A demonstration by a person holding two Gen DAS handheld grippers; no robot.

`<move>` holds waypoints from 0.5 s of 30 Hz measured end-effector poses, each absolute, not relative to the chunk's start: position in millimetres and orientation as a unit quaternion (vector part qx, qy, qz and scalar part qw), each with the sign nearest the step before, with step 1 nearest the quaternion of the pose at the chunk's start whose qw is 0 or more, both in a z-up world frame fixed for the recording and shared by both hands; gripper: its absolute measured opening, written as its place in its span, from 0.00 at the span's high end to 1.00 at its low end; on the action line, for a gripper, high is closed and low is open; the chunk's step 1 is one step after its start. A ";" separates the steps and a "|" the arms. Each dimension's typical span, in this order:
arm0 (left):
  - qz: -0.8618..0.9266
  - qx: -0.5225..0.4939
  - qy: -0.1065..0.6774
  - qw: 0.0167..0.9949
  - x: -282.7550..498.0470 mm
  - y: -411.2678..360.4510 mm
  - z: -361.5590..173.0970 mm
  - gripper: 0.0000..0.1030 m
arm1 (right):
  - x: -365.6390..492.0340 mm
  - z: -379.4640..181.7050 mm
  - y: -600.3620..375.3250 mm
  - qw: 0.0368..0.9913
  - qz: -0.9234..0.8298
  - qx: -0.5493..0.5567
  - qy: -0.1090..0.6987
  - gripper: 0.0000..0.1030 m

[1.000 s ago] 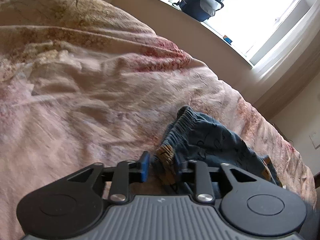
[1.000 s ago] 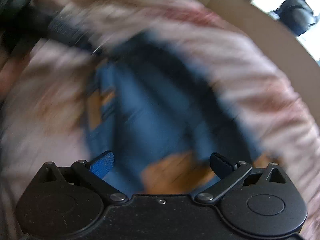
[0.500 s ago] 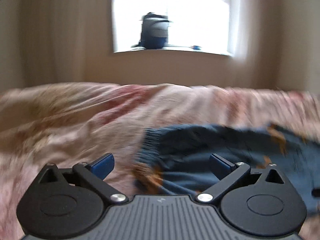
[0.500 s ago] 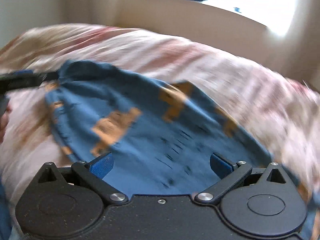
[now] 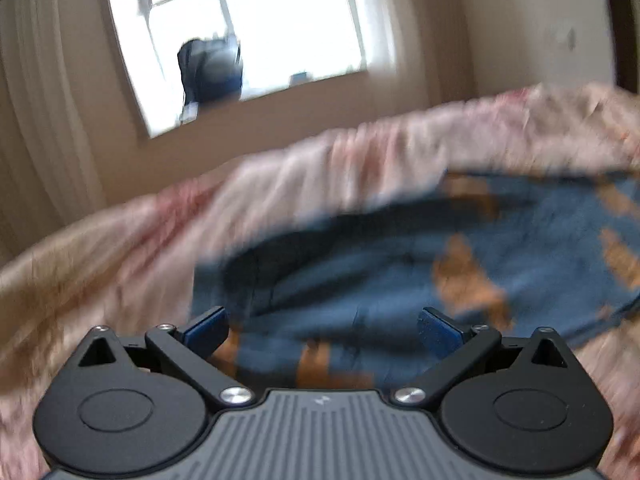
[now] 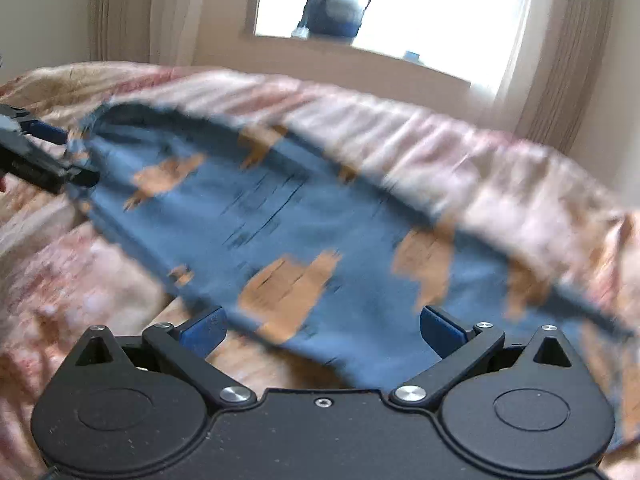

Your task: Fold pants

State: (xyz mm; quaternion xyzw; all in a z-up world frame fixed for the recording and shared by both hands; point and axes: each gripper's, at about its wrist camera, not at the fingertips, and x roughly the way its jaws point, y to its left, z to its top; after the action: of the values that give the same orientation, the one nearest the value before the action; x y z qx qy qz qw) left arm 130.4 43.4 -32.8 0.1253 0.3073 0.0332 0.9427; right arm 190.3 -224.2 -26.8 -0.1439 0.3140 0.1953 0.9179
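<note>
On the bedspread (image 6: 460, 152), pants (image 6: 280, 216) now lie spread, both grippers released.

Bed (image 5: 120, 264) (image 6: 460, 152): covered with a wrinkled pink and cream floral spread, blurred in both views.
Window (image 5: 280, 20) (image 6: 440, 0): bright, set in a beige wall.
Backpack (image 5: 210, 70) (image 6: 336, 10): dark blue, upright on the windowsill.
Small blue object (image 5: 299, 77) (image 6: 411, 55): on the sill, right of the backpack.
Curtains (image 5: 44, 100) (image 6: 568, 52): pale, beside the window.
</note>
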 end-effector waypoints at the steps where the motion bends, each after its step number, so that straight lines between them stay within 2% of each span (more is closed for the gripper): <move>1: 0.016 0.118 0.292 0.949 134.5 35.8 -26.9 0.00 | 195.3 -22.4 -233.0 0.924 0.186 -0.137 0.305 0.01; 6: -0.104 0.094 0.299 0.944 183.6 -28.6 -18.4 0.00 | 224.3 -32.6 -278.1 0.928 0.133 -0.099 0.334 0.00; 9: -0.166 0.110 0.321 0.926 220.0 -74.0 -45.1 0.00 | 231.6 -53.0 -311.4 0.917 0.122 -0.093 0.368 0.00; 12: -0.166 0.156 0.383 0.895 246.5 -105.8 -78.6 0.00 | 226.2 -58.6 -354.6 0.919 0.176 -0.095 0.339 0.00; 15: -0.169 0.151 0.369 0.901 245.3 -102.0 -91.9 0.00 | 230.0 -51.6 -390.1 0.916 0.176 -0.138 0.335 0.00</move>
State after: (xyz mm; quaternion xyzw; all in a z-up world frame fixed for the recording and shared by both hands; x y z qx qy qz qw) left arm 245.3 -102.0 -91.9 0.1514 0.3694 -0.1685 0.9012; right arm 230.0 -390.1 -51.6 -0.1378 0.3347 0.1755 0.9155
